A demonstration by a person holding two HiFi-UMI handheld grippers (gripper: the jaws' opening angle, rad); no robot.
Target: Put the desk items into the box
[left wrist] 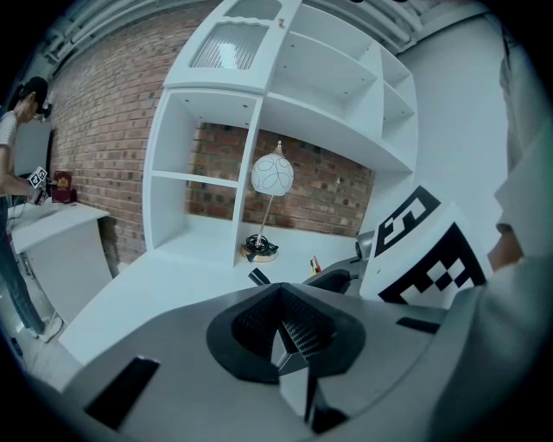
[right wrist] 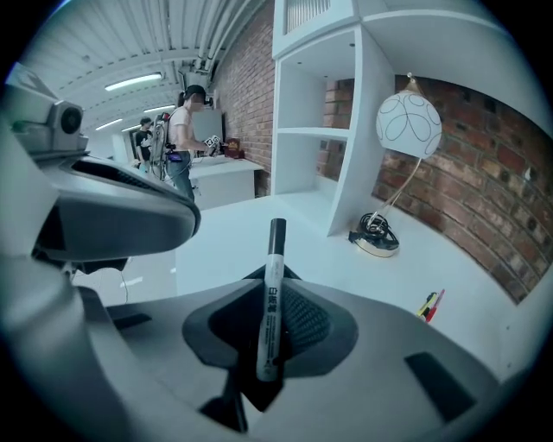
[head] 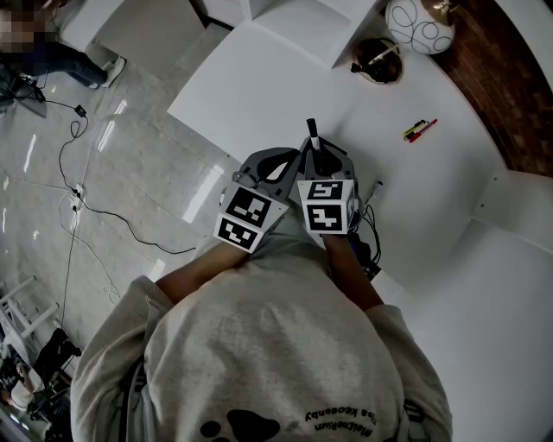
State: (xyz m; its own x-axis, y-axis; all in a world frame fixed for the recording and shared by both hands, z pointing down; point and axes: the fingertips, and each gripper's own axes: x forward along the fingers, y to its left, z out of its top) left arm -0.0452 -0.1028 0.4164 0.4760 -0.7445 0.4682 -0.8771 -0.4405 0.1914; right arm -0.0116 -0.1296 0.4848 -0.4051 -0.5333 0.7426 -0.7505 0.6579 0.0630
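A white marker (right wrist: 270, 298) with a black cap stands upright between the jaws of my right gripper (right wrist: 275, 326), which is shut on it. In the head view the marker (head: 314, 135) sticks out past the right gripper (head: 322, 157) over the near edge of the white desk (head: 285, 95). My left gripper (head: 292, 161) is pressed close beside it on the left; its jaws (left wrist: 289, 335) are shut with nothing between them. Red and yellow pens (head: 419, 130) lie together further right on the desk. Another dark pen (head: 374, 192) lies just right of the right gripper.
A lamp with a round white globe (head: 419, 24) and a coiled-cable base (head: 377, 60) stands at the back of the desk by white shelving (left wrist: 259, 95). Cables (head: 86, 207) trail over the floor at the left. People (right wrist: 183, 138) stand far off.
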